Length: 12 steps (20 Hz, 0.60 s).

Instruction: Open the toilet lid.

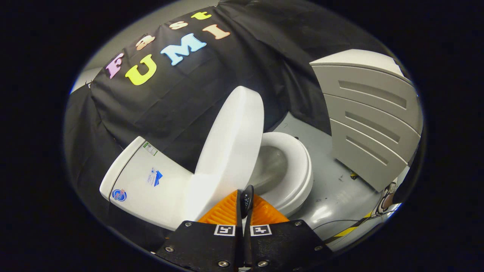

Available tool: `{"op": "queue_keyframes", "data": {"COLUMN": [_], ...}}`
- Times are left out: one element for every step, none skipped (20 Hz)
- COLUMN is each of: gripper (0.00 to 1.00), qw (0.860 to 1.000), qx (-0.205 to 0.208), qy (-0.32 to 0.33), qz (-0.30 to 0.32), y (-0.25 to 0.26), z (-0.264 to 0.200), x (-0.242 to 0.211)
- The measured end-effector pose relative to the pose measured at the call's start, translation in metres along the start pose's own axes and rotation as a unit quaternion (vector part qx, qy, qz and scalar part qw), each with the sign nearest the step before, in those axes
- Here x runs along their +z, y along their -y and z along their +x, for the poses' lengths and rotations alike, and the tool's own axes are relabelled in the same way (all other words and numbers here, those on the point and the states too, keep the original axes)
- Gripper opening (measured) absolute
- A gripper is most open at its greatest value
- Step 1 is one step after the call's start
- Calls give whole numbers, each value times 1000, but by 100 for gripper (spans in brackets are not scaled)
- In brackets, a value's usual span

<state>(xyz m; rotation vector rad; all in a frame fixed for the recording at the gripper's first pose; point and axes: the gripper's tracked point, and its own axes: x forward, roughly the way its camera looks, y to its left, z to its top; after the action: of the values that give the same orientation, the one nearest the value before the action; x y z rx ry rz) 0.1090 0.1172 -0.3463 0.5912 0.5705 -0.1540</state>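
1. The tongs (pixel 244 206) have their two fingers pressed together with no gap between them and nothing held; the closed tips sit against the lower edge of the toilet lid.
2. The white toilet lid (pixel 230 147) is raised, standing up on its hinge just ahead of the tongs and tilted back toward the tank. Its smooth outer face is turned toward the tank side.
3. The white toilet seat (pixel 298 170) lies flat, just beyond the fingertips and to their right, ringing the open grey bowl (pixel 270 168).
4. The white toilet tank (pixel 140 181) sits to the left of the tongs, touching the foot of the lid, with small stickers on its side.
5. A grey slatted cabinet (pixel 370 121) stands well beyond the tongs on the right, apart from the toilet.
6. The grey floor (pixel 332 192) runs between toilet and cabinet, with a thin cable (pixel 340 223) and a yellow-and-black striped tape (pixel 349 229) near the right of the tongs.
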Motion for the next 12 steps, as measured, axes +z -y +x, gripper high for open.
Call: {"op": "queue_keyframes", "data": {"gripper": [0,0,0,0,0,0,0,0,0,0,0,0], "qw": [1000,1000,1000,1000,1000,1000,1000,999,999,998,998,997], "qx": [-2,-6,-10,-15,-21,-24,-27,-30,-34,-39,-43,-46], "qy": [6,8,8,5,2,4,7,7,9,9,10,11], "qz": [-5,-4,-4,-4,0,-4,-13,-26,-39,-48,-55,-63], "y": [-3,-3,-3,-4,-6,-10,-16,-21,-24,-27,-29,-32], "z": [-1,-2,-3,-3,-5,-5,-7,-8,-10,-11,-13,-14], "x": [2,3,1,1,0,2,3,4,6,7,9,11]}}
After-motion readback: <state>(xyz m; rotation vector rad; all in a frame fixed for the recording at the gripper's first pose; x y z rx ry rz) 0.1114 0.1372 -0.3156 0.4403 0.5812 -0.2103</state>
